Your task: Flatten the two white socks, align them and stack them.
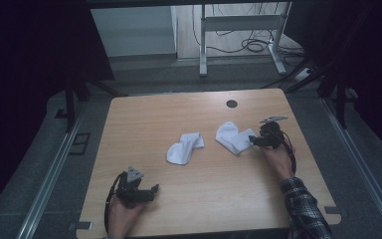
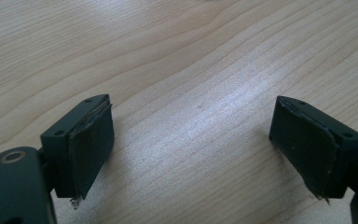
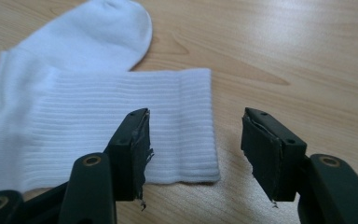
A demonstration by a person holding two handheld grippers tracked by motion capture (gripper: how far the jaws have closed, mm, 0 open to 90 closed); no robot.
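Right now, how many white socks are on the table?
2. One sock lies near the middle of the wooden table. The other sock lies to its right, its ribbed cuff just in front of the open right hand-held gripper.

High camera overlooks the table (image 1: pixel 194 164); claw cameras skim close, probably sharing its wood.

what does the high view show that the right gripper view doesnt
High view alone: a second white sock lying apart nearer the table's middle, the left gripper low over bare wood, the black round hole near the far edge, the floor beyond.
Right gripper view alone: the ribbed cuff of the near sock up close, its corner between the open jaws.
Both: the right gripper at that sock, the wooden table.
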